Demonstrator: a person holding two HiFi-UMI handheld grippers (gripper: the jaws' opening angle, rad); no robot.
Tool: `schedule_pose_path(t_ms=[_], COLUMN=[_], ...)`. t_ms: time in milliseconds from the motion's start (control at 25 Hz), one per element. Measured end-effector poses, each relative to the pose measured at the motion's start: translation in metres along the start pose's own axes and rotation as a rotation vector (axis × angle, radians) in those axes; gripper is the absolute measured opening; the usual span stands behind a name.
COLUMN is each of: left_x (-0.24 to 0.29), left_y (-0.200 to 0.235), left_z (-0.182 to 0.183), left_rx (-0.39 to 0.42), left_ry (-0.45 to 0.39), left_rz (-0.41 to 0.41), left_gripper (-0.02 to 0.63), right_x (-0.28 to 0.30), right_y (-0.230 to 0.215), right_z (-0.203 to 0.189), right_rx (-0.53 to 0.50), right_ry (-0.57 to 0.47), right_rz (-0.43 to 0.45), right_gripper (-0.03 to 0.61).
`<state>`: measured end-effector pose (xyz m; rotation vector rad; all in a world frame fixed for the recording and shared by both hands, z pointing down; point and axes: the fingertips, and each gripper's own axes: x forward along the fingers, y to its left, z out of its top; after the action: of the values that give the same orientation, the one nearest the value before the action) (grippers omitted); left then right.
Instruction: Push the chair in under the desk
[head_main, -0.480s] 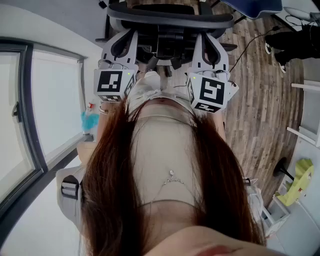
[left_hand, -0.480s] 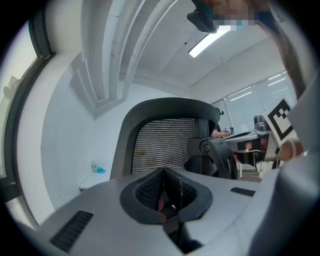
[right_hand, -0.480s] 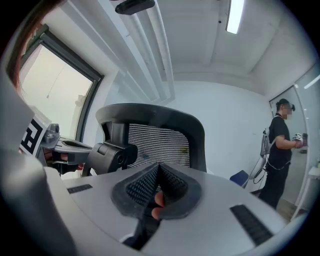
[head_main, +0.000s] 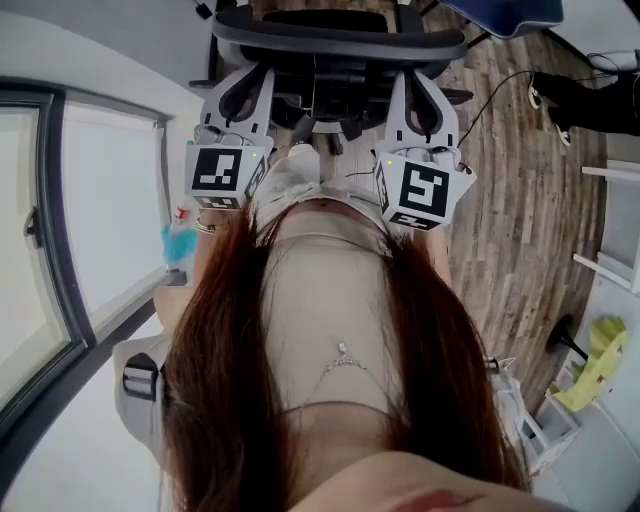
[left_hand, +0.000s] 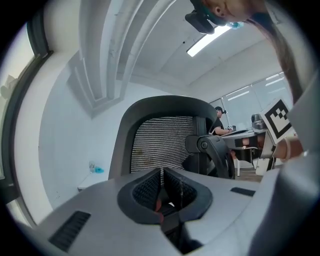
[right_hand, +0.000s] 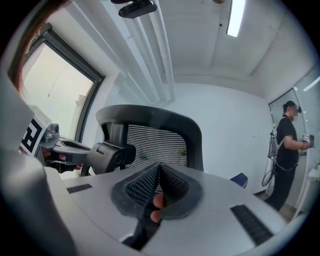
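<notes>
Head view is showing the left gripper (head_main: 258, 70) and right gripper (head_main: 408, 72), jaws closed and empty, being held abreast just behind the chair (head_main: 340, 40), standing near the floor's (head_main: 520, 200) wall-side edge, probably for an even, blunt push.

Here's the chair (head_main: 340, 42), dead ahead and close, seen from above in the head view; its curved dark grey top rail runs across the frame, black parts bunched beneath it; it stands on a wooden floor (head_main: 530, 200). From the left gripper view it's upright, back towards us; a dark grey frame (left_hand: 150, 107) arches round a finely striped mesh (left_hand: 160, 145); a black round joint (left_hand: 201, 145) sits at the mesh's right edge. In the right gripper view that same joint sits at the mesh's left.
</notes>
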<state>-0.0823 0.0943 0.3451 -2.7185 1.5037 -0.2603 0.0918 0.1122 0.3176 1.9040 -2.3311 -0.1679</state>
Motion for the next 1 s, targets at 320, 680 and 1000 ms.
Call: schedule_pose_path(t_ms=[320, 680, 1000], left_x=[-0.001, -0.003, -0.006], left_y=[-0.004, -0.009, -0.015], left_z=[-0.006, -0.010, -0.019], left_rx=[0.046, 0.090, 0.135], left_ry=[0.019, 0.027, 0.062], left_rz=[-0.032, -0.083, -0.130], left_gripper=[0.008, 0.051, 0.122], right_x=[-0.004, -0.006, -0.008], right_y=[0.003, 0.009, 0.013], right_z=[-0.006, -0.020, -0.036], right_rx=[-0.026, -0.083, -0.137], right_ry=[0.025, 0.068, 0.119], right_rz=[0.078, 0.161, 0.195], right_gripper=[0.026, 0.045, 0.109])
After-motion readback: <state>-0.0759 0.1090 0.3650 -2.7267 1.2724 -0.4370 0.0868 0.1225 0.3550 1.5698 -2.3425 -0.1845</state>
